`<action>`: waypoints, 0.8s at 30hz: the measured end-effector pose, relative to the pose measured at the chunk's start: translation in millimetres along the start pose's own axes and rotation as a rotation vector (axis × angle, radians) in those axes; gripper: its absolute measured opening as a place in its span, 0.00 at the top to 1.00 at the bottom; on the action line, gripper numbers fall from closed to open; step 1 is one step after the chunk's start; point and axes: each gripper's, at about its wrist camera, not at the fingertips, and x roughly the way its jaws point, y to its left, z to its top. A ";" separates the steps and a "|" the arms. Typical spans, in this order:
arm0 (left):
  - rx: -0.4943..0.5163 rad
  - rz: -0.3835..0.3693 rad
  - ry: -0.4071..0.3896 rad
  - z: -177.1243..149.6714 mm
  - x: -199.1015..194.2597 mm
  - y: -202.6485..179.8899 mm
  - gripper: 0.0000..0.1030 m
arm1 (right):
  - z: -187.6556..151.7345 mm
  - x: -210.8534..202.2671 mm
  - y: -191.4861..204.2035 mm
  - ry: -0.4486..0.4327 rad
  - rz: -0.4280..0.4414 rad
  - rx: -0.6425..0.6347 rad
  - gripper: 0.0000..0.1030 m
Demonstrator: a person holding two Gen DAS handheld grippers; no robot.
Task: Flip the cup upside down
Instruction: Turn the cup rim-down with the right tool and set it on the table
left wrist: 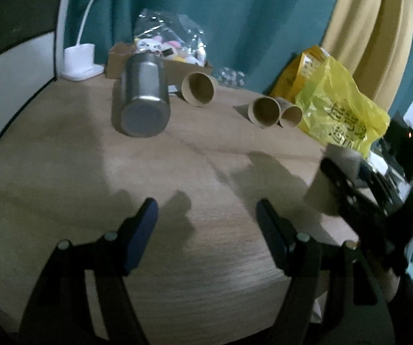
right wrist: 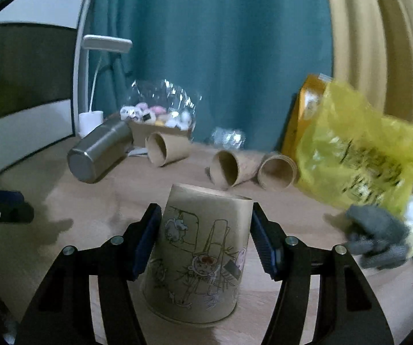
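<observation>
A brown paper cup with cartoon drawings sits between the fingers of my right gripper, base up and rim down, close to the wooden table. The blue pads touch its sides, so the gripper is shut on it. In the left wrist view the same cup shows blurred at the right edge, held by the right gripper. My left gripper is open and empty above the near part of the table.
A steel tumbler lies on its side at the back left. Three paper cups lie on their sides behind. A yellow plastic bag, a box of toys and a white lamp stand at the back.
</observation>
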 end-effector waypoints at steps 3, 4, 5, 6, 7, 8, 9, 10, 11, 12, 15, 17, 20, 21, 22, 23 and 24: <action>-0.022 -0.018 -0.015 -7.4 0.3 2.3 0.30 | -10.2 -5.5 5.4 0.027 0.001 -0.025 0.37; -0.024 -0.017 -0.017 -9.0 1.0 2.8 0.30 | -13.7 -6.5 7.1 0.038 0.011 -0.021 0.37; -0.024 -0.018 -0.015 -9.9 2.3 2.9 0.30 | -16.0 -8.6 9.9 0.038 0.015 -0.023 0.37; -0.025 -0.020 -0.010 -11.6 3.7 3.5 0.30 | -19.3 -11.5 13.5 0.027 0.010 -0.035 0.37; -0.026 -0.020 -0.011 -13.0 4.0 3.9 0.30 | -22.0 -13.8 14.9 0.021 0.005 -0.041 0.37; -0.027 -0.021 -0.013 -14.6 3.8 4.3 0.30 | -25.2 -17.0 17.5 0.002 -0.008 -0.051 0.37; -0.026 -0.024 -0.012 -16.3 4.1 4.7 0.30 | -27.1 -18.8 19.4 -0.009 -0.015 -0.055 0.37; -0.026 -0.025 -0.014 -17.7 4.0 4.5 0.30 | -29.8 -20.8 21.4 -0.024 -0.024 -0.059 0.37; -0.024 -0.025 -0.017 -19.4 3.9 4.6 0.30 | -32.8 -23.4 23.8 -0.037 -0.031 -0.061 0.37; -0.022 -0.024 -0.018 -20.2 4.1 4.1 0.30 | -36.3 -26.5 25.8 -0.053 -0.035 -0.060 0.37; -0.017 -0.027 -0.034 -23.0 1.8 2.9 0.30 | -44.4 -32.1 30.6 -0.073 -0.032 -0.067 0.37; -0.013 -0.027 -0.044 -24.0 0.5 1.7 0.30 | -49.3 -33.3 32.6 -0.073 -0.025 -0.068 0.37; -0.009 -0.027 -0.054 -25.3 0.8 -0.9 0.30 | -51.8 -36.0 30.3 -0.082 -0.022 -0.049 0.37; -0.012 -0.029 -0.056 -25.9 0.9 -1.4 0.29 | -51.6 -36.2 29.7 -0.082 -0.020 -0.048 0.37; -0.013 -0.030 -0.059 -26.1 0.7 -1.8 0.29 | -51.5 -36.5 29.4 -0.082 -0.020 -0.049 0.37; -0.011 -0.030 -0.062 -26.7 0.5 -2.7 0.27 | -51.6 -36.8 28.8 -0.082 -0.018 -0.050 0.37; -0.010 -0.030 -0.061 -27.2 0.8 -3.5 0.23 | -51.2 -36.4 29.9 -0.081 -0.020 -0.046 0.37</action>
